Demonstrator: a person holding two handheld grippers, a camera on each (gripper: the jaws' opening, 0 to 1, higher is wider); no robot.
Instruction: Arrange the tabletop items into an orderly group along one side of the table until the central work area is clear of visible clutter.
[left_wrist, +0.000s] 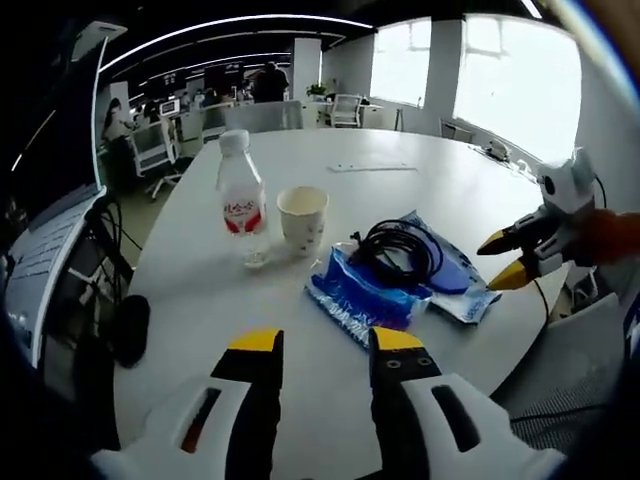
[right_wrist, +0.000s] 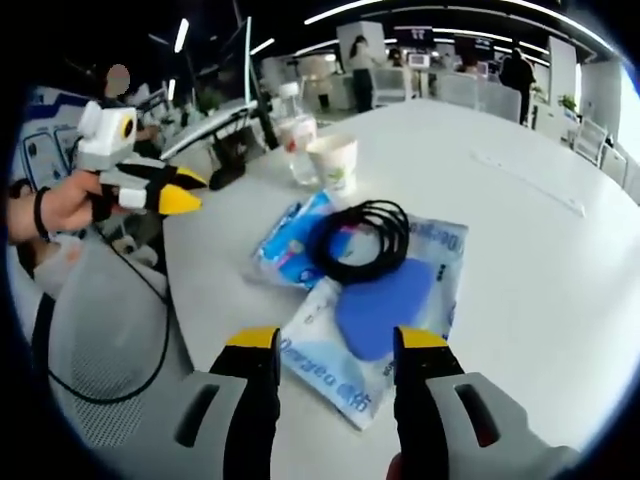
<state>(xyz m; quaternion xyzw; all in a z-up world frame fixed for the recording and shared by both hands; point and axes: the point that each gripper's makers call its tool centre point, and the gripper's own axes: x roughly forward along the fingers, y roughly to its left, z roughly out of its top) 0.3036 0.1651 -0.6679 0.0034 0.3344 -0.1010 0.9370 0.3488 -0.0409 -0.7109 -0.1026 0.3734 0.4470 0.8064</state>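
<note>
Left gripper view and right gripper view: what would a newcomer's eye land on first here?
Probably the coiled black cable lying on top of two blue packets near the white table's edge. Just beyond stand a paper cup and a water bottle, side by side. Both claws hang open and empty: the left claw over bare tabletop, the right claw above the packets.

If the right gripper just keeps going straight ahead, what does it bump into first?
Probably the flat plastic packet with the blue pad, lying right ahead of the open right gripper. The coiled black cable sits beyond it. Depth is hard to judge, so the gripper might pass above.
</note>
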